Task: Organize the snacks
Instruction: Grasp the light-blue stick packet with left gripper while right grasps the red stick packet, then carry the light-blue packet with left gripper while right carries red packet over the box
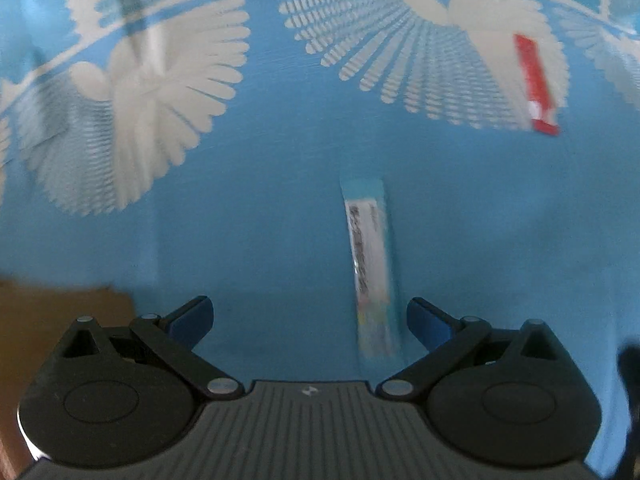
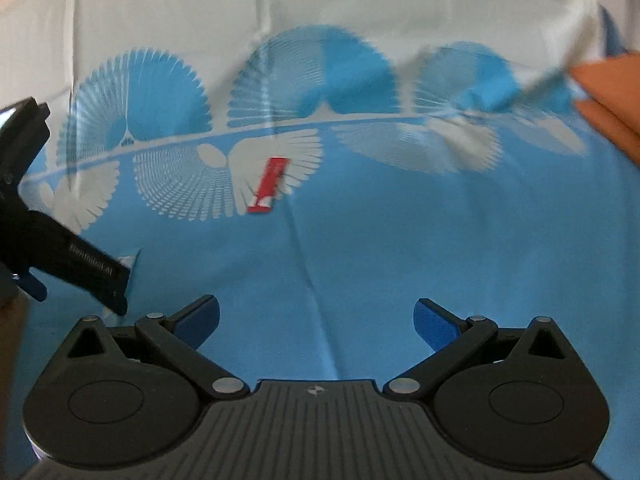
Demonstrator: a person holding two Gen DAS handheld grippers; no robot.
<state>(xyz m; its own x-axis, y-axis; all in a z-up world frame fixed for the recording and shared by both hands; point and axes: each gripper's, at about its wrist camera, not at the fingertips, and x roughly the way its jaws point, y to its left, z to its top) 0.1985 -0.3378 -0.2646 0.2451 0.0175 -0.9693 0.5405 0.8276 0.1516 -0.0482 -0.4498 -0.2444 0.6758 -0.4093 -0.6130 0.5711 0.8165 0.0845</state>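
A long pale blue and silver snack stick (image 1: pixel 372 264) lies on the blue patterned cloth (image 1: pixel 260 208), its near end just inside the right finger of my left gripper (image 1: pixel 310 320), which stands open above it and touches nothing. A red snack stick (image 1: pixel 536 84) lies farther off at the upper right. In the right wrist view the same red stick (image 2: pixel 269 185) rests on the white fan print, well ahead of my right gripper (image 2: pixel 316 322), which is open and holds nothing. The left gripper's body (image 2: pixel 60 256) shows at the left edge there, over a corner of the pale stick.
The blue and white cloth (image 2: pixel 440 260) covers the whole surface, with creases running down the middle. A brown cardboard-like edge (image 1: pixel 52 312) sits at the lower left of the left view. An orange object (image 2: pixel 612 108) lies at the far right of the right view.
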